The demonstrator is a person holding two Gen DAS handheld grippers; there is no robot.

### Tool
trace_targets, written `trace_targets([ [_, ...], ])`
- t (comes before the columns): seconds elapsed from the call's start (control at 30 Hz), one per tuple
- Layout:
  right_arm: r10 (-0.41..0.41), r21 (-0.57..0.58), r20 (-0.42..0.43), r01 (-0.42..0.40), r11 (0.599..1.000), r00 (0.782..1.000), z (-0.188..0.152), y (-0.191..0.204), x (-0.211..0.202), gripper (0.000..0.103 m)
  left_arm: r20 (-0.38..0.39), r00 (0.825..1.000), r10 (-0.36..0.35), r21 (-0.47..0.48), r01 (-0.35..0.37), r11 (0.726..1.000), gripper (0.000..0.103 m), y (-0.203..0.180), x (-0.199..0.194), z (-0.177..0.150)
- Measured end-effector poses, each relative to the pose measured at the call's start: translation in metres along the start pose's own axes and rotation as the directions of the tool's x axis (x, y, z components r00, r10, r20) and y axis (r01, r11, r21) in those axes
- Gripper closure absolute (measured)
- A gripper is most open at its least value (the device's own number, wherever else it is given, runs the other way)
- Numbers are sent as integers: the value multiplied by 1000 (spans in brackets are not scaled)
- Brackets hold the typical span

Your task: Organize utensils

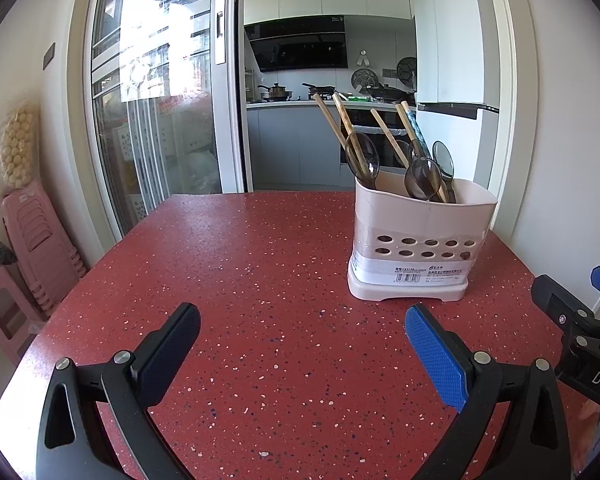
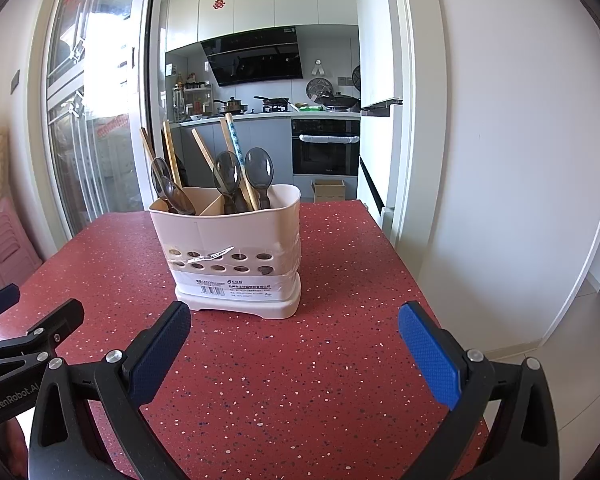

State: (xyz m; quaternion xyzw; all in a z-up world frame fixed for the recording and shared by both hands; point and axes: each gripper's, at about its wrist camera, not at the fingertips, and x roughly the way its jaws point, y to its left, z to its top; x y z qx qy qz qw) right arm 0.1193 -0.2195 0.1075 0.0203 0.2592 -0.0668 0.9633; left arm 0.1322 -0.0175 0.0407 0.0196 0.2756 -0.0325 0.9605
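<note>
Standing on a red speckled counter (image 1: 260, 280), a beige utensil holder (image 1: 416, 236) faces two empty grippers.

Dark translucent spoons (image 2: 227, 172) and wooden chopsticks (image 1: 350, 132) stand upright in the holder's compartments, handles and bowls poking above its rim. The left gripper (image 1: 302, 344) hovers over the counter with fingers spread wide, the holder ahead and to its right. The right gripper (image 2: 294, 344) is likewise spread, holding nothing, with the holder just ahead and slightly left. Behind the counter, an open sliding door (image 1: 160, 80) shows a kitchen.
</note>
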Motion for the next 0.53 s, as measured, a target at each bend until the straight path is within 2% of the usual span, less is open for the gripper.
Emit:
trace_targets([
  [0.53,1,0,-1,-1,1000,1000,0,0,0,0,-3,1000,-7,-6,7,1000,0,-2,-1,0],
])
